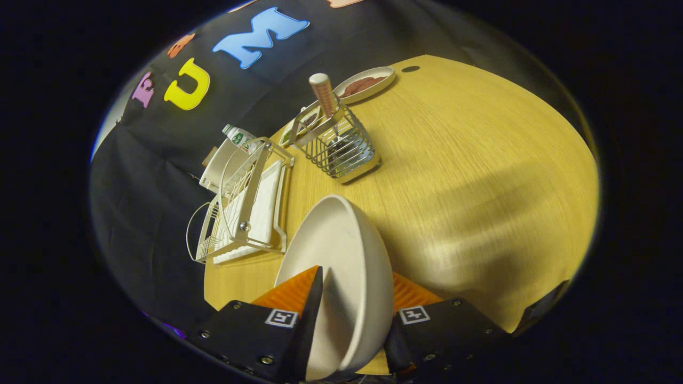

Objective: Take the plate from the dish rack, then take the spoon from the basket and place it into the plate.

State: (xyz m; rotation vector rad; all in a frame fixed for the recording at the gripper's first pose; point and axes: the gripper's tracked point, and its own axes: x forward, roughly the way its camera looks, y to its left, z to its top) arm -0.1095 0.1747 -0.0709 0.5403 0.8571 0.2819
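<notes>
The counter [480,176] takes up the right and centre of the frame, and its broad bare stretch on the right is the open room to use; its near edge runs along the lower right, where a dark object [547,306] sits at the corner, and its far edge meets the black cloth wall along the top and left. The plate [341,256] is out of the rack and held on edge at the lower centre, the jaws [355,304] clamped on its rim with one finger on each face. The step in hand looks like setting it down, and doing it well means turning the wrist until the plate lies level, lowering it onto the bare wood to the right and well short of the near edge, and letting go only once its base rests flat, so it neither rolls nor rocks. The rack [243,213] stands at centre left, just beyond the plate's upper rim, near enough that a swing leftward could clip its wire frame, so any move is best kept rightward. The wire basket [341,144] stands above the plate in the upper centre with the spoon [325,96] upright in it, handle up, so the plate should land close enough for a short carry yet clear of the basket. A dish [367,84] lies beyond at the far edge, and a bottle [237,137] behind the rack.
</notes>
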